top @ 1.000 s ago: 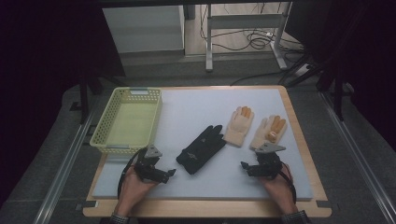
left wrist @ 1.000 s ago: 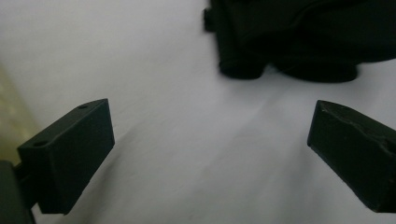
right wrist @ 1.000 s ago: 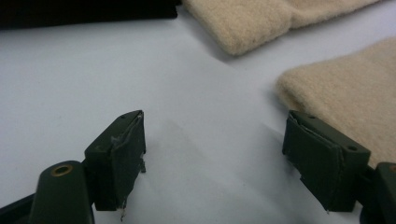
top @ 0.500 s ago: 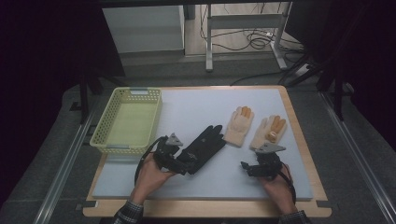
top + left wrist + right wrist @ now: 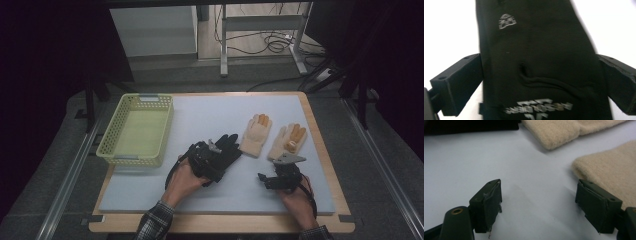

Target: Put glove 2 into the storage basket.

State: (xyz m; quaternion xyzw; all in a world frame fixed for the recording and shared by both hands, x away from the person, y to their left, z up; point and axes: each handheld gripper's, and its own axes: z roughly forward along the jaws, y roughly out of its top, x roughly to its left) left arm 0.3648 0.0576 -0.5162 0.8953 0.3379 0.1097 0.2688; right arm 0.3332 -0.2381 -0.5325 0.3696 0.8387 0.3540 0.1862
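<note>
a: largest first. the pale table mat [image 5: 200, 120] is the reference surface; all places below are given from the yellow basket [image 5: 165, 135] at its left edge. what lies to the right of it?

b: just right of the basket, near its lower corner, the black glove [image 5: 231, 147] lies flat on the mat, fingers pointing up and away. further right sit two cream gloves with orange fingertips, the nearer cream glove [image 5: 256, 134] beside the black one, the farther cream glove [image 5: 289, 141] well apart from the basket.

a: and the tongs?

b: the left gripper [image 5: 207, 159] stands over the cuff end of the black glove. in the left gripper view the glove [image 5: 541, 65] fills the gap and both jaws stand wide, one at each side, not pressing on the cloth. the right gripper [image 5: 272, 180] rests far from the basket, below the farther cream glove, jaws spread with bare mat between them [image 5: 537, 202].

a: how should the black glove handle?

b: judged light, limp and thin: it will fold and hang when lifted, not break. the knit looks grippy rather than slick. the cuff, with its printed logo [image 5: 537, 106] and raised seam, seems the best hold; a pinch there gathers both layers, whereas a finger would let the rest dangle long.
</note>
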